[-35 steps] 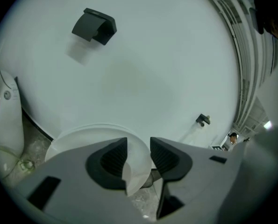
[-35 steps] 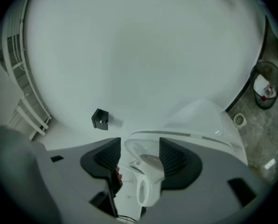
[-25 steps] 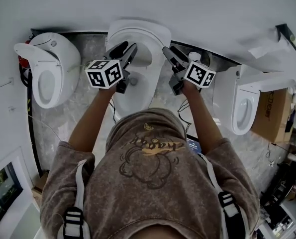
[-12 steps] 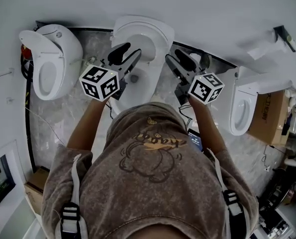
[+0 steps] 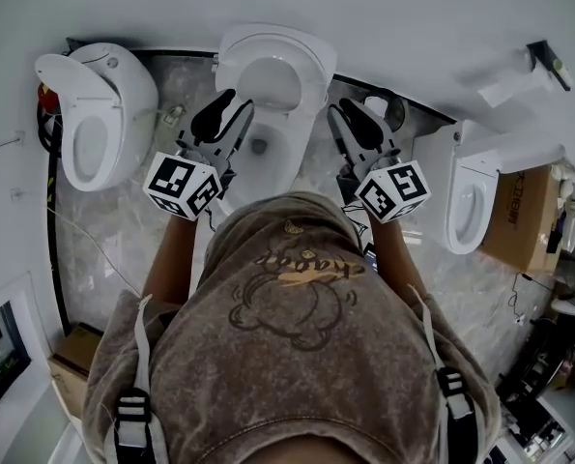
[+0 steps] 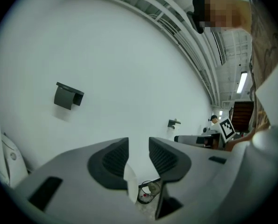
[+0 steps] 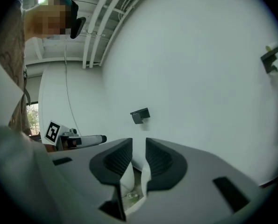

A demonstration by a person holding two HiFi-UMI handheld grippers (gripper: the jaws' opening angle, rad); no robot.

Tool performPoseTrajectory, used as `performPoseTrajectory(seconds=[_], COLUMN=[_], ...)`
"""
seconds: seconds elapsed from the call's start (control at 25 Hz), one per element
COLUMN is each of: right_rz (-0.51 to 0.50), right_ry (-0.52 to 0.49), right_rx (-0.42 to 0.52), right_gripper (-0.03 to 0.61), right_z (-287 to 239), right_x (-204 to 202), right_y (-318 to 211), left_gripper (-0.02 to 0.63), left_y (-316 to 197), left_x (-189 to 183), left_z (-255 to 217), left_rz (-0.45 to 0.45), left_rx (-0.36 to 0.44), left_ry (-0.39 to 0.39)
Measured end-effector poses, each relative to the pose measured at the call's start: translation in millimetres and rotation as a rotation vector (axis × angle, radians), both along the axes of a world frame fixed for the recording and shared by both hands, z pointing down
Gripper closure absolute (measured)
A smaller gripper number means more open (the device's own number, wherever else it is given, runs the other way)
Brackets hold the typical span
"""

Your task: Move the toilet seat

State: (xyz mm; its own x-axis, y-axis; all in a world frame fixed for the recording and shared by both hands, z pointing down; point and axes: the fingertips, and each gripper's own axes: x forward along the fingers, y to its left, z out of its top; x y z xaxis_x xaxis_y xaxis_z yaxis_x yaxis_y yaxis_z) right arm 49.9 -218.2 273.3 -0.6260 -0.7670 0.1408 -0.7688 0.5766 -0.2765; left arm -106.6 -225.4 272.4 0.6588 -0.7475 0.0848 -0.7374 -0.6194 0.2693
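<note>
The middle toilet's seat point(image 5: 301, 61) stands raised as a white ring against the wall, above the open bowl point(image 5: 268, 153). My left gripper point(image 5: 237, 102) hovers over the bowl's left rim and my right gripper point(image 5: 345, 111) over the floor right of the bowl; neither touches the seat. Both point level towards the white wall. In the left gripper view, the left gripper point(image 6: 139, 146) has a narrow gap with nothing in it. The right gripper point(image 7: 139, 148) shows the same in its own view. Both pairs of jaws have just been closing on nothing.
A second toilet point(image 5: 99, 124) stands at the left and a third point(image 5: 471, 201) at the right, beside a cardboard box point(image 5: 531, 216). A small bin point(image 5: 388, 109) sits between the middle and right toilets. A dark fixture point(image 6: 67, 96) hangs on the wall. The person's torso fills the lower head view.
Both grippers have drawn back from the toilet towards the person and risen, their marker cubes rolling. The gaps between both pairs of jaws look narrower. The raised seat has not moved.
</note>
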Motion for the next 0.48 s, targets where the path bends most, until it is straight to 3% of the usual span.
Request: performPoseTrajectory(seconds=[0.2,0.48], right_rz=[0.052,0.118], right_ry=[0.060,0.128], right_rx=[0.039,0.048], right_gripper=[0.566,0.581], right_z=[2,17], right_x=[10,30], right_y=[9,17], left_gripper=[0.578,0.603], left_y=[2,8], left_x=[-13,-9], left_z=[-3,19], left_rz=[-0.050,-0.064], left_rx=[0.035,0.007], left_ry=[-0.001,-0.040])
